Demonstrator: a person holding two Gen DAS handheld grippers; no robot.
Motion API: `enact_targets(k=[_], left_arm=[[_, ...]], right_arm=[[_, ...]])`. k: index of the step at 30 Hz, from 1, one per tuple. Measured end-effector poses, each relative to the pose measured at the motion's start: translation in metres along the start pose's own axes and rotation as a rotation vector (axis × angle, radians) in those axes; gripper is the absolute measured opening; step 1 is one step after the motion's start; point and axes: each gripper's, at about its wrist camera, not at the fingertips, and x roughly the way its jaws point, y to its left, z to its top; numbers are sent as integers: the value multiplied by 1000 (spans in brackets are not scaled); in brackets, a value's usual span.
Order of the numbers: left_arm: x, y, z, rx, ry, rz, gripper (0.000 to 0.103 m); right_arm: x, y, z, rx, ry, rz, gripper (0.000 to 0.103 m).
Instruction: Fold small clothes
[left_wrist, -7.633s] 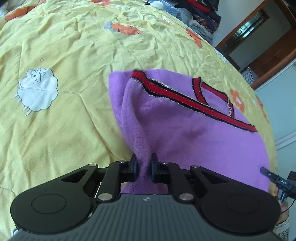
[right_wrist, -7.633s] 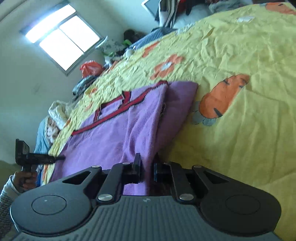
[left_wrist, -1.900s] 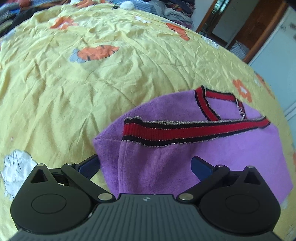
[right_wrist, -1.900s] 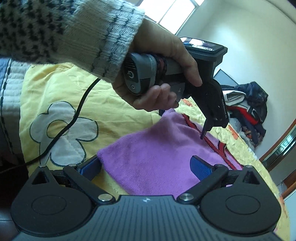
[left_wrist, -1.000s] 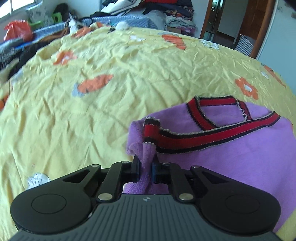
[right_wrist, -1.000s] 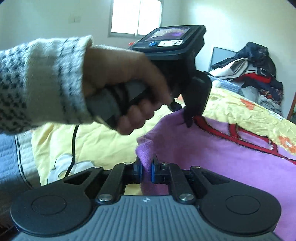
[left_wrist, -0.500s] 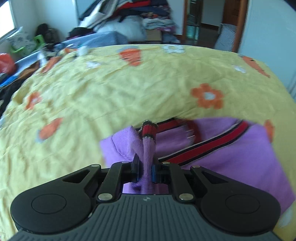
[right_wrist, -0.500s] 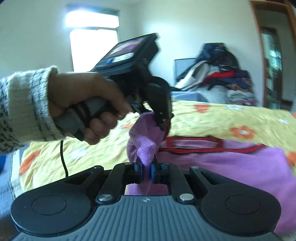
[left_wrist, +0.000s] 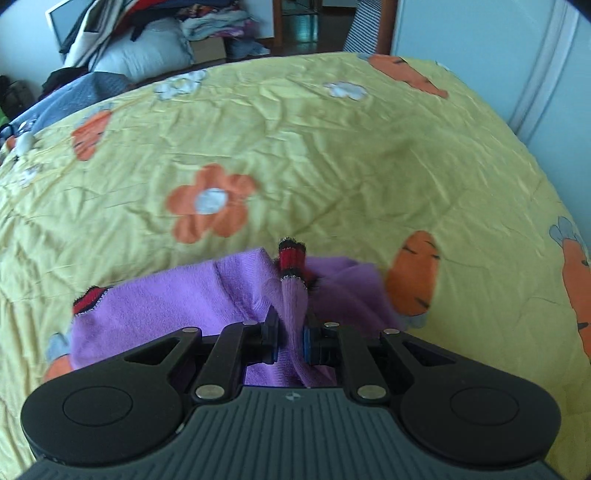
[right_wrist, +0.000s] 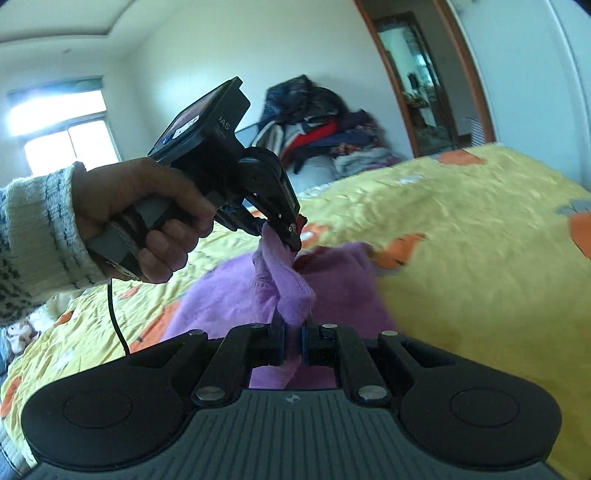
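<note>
A purple garment (left_wrist: 177, 306) is pinched by both grippers above a yellow flowered bedspread (left_wrist: 332, 155).

The left gripper (left_wrist: 291, 341) is clamped on a raised fold topped by red-and-black trim (left_wrist: 291, 258); the right gripper (right_wrist: 291, 341) is clamped on another purple bunch. The lifted edge runs between them, while the rest of the garment lies on the bedspread nearby. A pile of clothes (right_wrist: 317, 129) is seen at the far wall, beside a doorway (right_wrist: 424, 85). The left gripper is held by a hand (right_wrist: 147, 218) in a knitted sleeve.

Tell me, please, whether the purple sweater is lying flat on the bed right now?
No: the purple sweater is partly lifted and bunched, pinched by the left gripper and right gripper, the rest on the bedspread.
</note>
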Motion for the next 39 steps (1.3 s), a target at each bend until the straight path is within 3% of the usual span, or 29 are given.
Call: enact_targets(k=[8,9,10,11,12,13,14,17,19,22,24,25,28,29,32,34,35,37,39], left_arm=[[17,-21,4,15,15,-4,14],[21,-23,5,16,20,-10,16],[24,-24,7,3,20,-26,25],[24,-22,9,-19,18,-52,47],[21,-18,12,-41,12,-88,56],[10,-13,13,-67,-22,-117,64],[-4,-5,13,-88,-62,-132,72],[-56,29,-1,-116,-178,-146,93],[-82,60,-21,-165,-216,-114,98],[-94,107,-62,-260,-183,-90,99],[-95,129,-93,-305,-149,-77,98],[-95,137,-108,-326,-133,-83,98],[-92,137,-143,-340,-98,-154,97],[-90,130,-153,-335,-91,-168,97],[-80,101,-171,-277,-55,-210,97],[-74,86,-180,-230,-26,-187,94],[-73,83,-185,-214,-18,-178,94],[-75,87,-194,-214,-28,-178,96],[-78,104,-196,-263,-45,-152,99]], right_arm=[[-4,-12,-9,7,0,-54,8],[-3,-12,-10,4,12,-65,8],[2,-14,-11,0,45,-76,9],[7,-17,-11,10,74,-85,17],[9,-18,-11,11,109,-110,48],[6,-18,-10,-4,131,-133,73],[-6,-18,-9,-26,105,-121,103],[-23,-20,6,-143,37,-142,103],[-22,-31,22,-139,22,-73,103],[-1,-45,46,-109,82,50,103],[10,-36,54,-211,85,120,103],[17,-26,55,-277,115,202,103],[42,-8,56,-316,213,423,103],[56,-4,56,-317,256,458,103],[100,-9,58,-332,376,426,97],[118,-35,59,-363,406,229,96],[120,-53,61,-339,422,179,97],[109,-75,68,-250,422,218,97],[92,-71,75,-262,382,192,97]])
